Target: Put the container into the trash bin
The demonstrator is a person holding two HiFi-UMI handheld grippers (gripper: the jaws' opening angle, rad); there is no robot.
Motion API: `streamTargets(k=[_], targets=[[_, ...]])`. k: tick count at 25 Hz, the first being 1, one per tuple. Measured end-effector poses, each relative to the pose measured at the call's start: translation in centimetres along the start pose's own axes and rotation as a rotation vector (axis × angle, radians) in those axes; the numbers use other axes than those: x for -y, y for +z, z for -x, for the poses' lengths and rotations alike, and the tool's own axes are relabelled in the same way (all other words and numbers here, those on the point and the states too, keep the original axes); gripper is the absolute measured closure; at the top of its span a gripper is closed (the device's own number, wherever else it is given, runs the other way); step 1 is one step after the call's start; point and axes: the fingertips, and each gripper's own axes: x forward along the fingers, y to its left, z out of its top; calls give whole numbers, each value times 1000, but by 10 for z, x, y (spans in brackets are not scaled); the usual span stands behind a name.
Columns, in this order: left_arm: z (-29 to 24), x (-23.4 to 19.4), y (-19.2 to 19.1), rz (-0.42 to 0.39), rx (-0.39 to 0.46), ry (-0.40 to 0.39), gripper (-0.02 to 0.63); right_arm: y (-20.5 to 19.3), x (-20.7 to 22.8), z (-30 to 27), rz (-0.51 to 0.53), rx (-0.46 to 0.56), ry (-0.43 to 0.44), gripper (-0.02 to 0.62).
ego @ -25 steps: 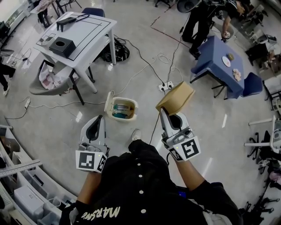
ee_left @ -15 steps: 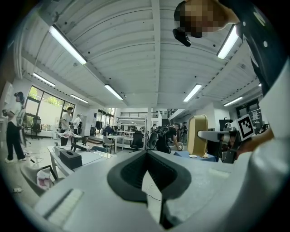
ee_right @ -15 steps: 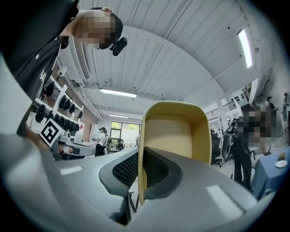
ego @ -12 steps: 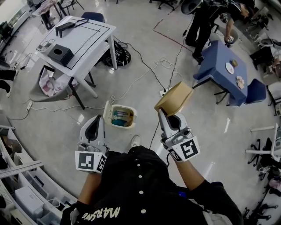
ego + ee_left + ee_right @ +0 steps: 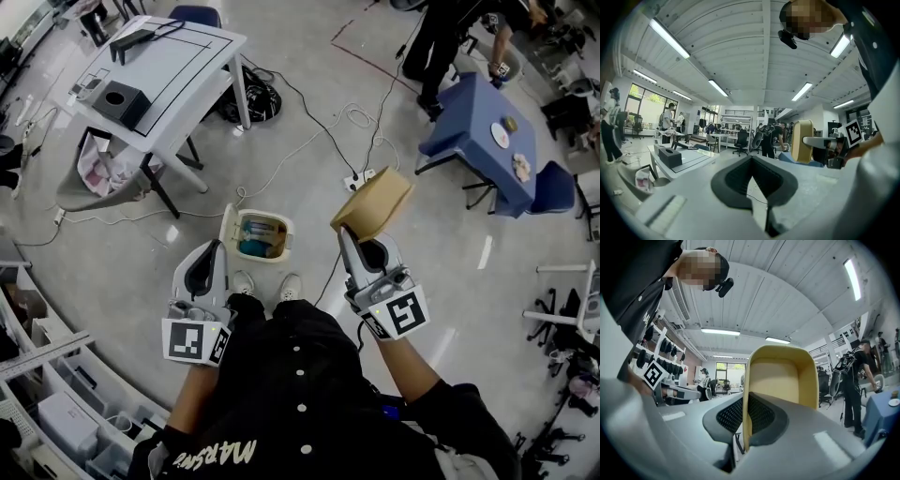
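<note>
**Container pinched in right claw, bin on floor beside it**

The right gripper (image 5: 351,234) has its jaws clamped tight on one wall of the container (image 5: 372,203), a tan, box-shaped tub. In the right gripper view the tub (image 5: 776,376) stands upright with its open side to the camera. Its thin left wall runs down between the dark pads (image 5: 761,416), which cover its lower edge. The head view shows only the tub's outer side and a dark sliver of its mouth.

The left gripper (image 5: 208,255) has its jaws together with nothing between them. In its own view the pads (image 5: 736,180) meet along a line. The tub (image 5: 802,140) shows edge-on at the right, with the right gripper (image 5: 825,140) behind it partly cut off by a sleeve.

The bin (image 5: 284,223) stands on the floor between the two claws in the head view, its lid swung open to the left. The tub is to its right and apart from it. How high the tub hangs over the floor cannot be told. Something pale and teal lies inside the bin, too small to make out. The bin shows in the head view only.

The person's dark top hides both forearms. One shoe (image 5: 289,286) peeks out just below the bin. A white table (image 5: 178,66) stands at upper left and a blue table (image 5: 473,117) at upper right, both well apart from the bin.
</note>
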Motion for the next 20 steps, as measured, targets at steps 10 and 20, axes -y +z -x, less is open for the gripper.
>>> streamTargets(k=[10, 20], targets=[[-6, -33, -12, 17, -62, -21, 603, -43, -19, -29, 4, -128, 30, 572], [-6, -26, -51, 16, -155, -67, 603, -128, -39, -65, 83, -244, 129, 572]])
